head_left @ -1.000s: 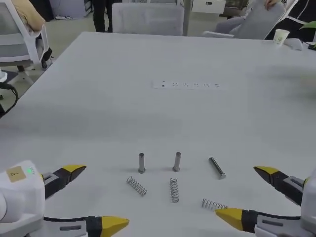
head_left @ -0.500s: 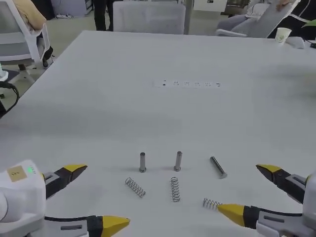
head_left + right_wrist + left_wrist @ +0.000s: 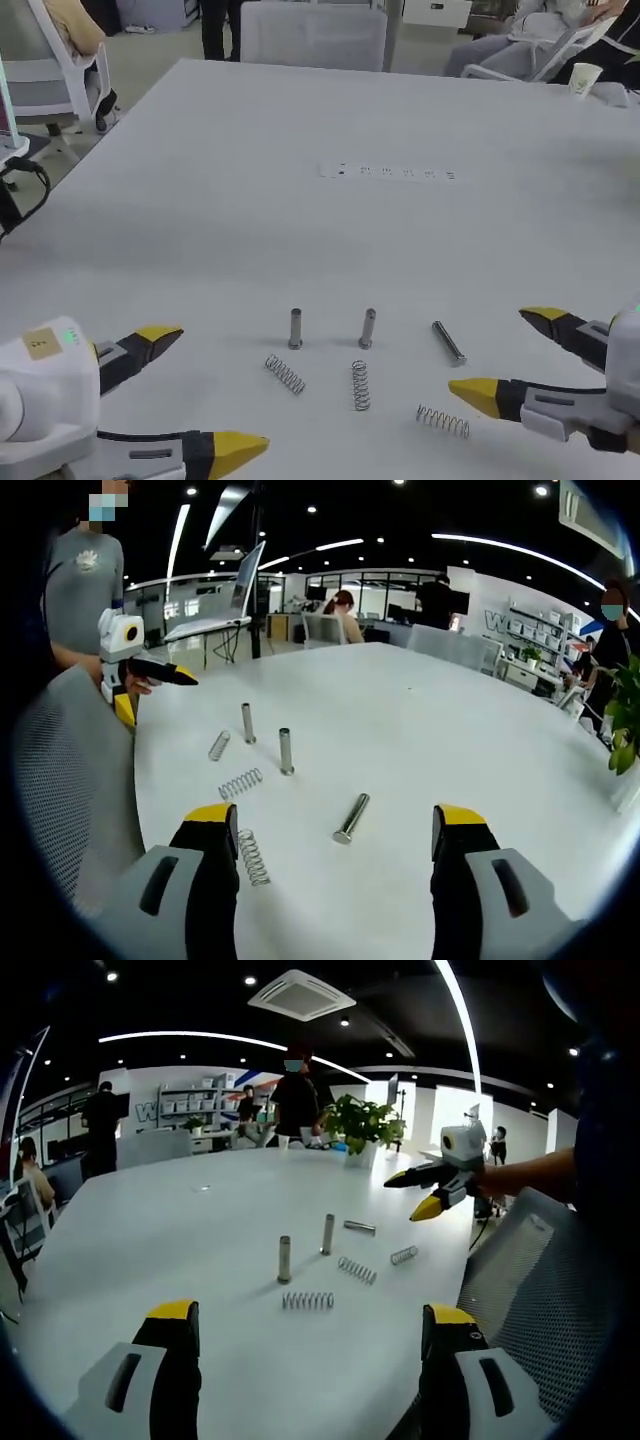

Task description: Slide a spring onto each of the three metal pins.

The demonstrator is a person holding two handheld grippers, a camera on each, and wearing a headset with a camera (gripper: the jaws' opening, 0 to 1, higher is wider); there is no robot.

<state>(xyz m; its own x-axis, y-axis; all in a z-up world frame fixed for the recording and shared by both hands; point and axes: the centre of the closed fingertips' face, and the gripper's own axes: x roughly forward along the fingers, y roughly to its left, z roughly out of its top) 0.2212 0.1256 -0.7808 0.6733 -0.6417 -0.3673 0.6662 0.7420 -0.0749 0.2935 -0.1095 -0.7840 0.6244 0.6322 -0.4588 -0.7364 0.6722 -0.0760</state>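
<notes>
I hold the left hand-held gripper [image 3: 205, 390] low at the near left of the white bench [image 3: 320, 230], its yellow-tipped jaws spread wide and gripping nothing. The right hand-held gripper [image 3: 497, 352] hovers at the near right, jaws likewise apart and empty, its lower tip just beside the right spring [image 3: 442, 421]. Between the two tools, three metal pins sit in a row. The left pin [image 3: 296, 328] and the middle pin [image 3: 368, 328] stand upright, while the right pin [image 3: 448, 342] lies flat on its side. Nearer to me, one loose spring lies in front of each pin: the left spring [image 3: 285, 374] slanted, the middle spring [image 3: 360, 385] pointing straight away from me, and the right spring angled across. Every spring lies apart from its pin. Farther along the bench a socket strip [image 3: 385, 172] is set flush in the surface, and a paper cup [image 3: 585, 78] stands near the far right edge.
</notes>
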